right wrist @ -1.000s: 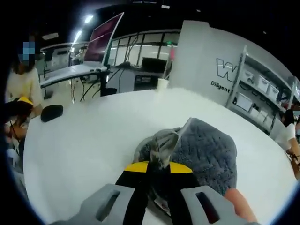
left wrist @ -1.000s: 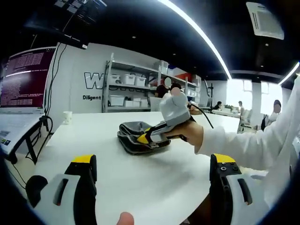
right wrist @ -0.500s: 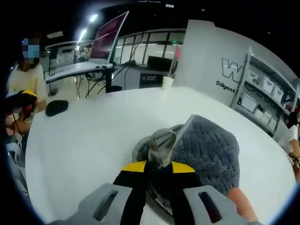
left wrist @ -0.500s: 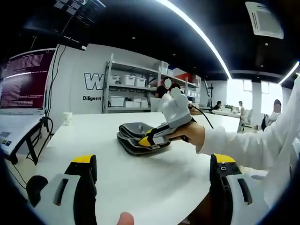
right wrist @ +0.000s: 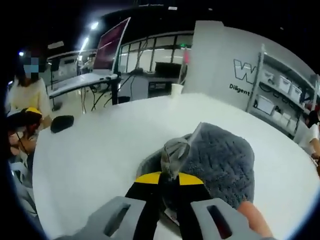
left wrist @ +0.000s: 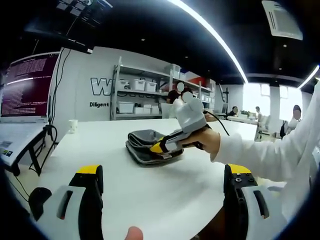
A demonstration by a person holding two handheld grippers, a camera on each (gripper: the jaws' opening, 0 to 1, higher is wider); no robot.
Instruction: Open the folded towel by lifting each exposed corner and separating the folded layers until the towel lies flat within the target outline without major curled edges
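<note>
A folded grey towel (left wrist: pixel 142 145) lies on the white table (left wrist: pixel 125 190), with a quilted top layer (right wrist: pixel 220 157). My right gripper (right wrist: pixel 169 179) is shut on a raised corner of the towel (right wrist: pixel 173 152), which stands up between its yellow-tipped jaws. In the left gripper view the right gripper (left wrist: pixel 159 146) reaches in from the right, held by a hand in a white sleeve, with its tip on the towel's near edge. My left gripper (left wrist: pixel 162 177) hangs open above the near part of the table, well short of the towel, nothing between its jaws.
A paper cup (left wrist: pixel 73 125) stands at the table's far left edge. A black object (right wrist: pixel 62 122) lies at the table's left edge. Monitors (left wrist: pixel 27 85) and desks stand left, shelves with white bins (left wrist: pixel 137 95) behind. People sit around the room.
The right gripper has shifted slightly with the towel corner pinched; the towel's near edge looks a little flatter. My left gripper has stayed still.
</note>
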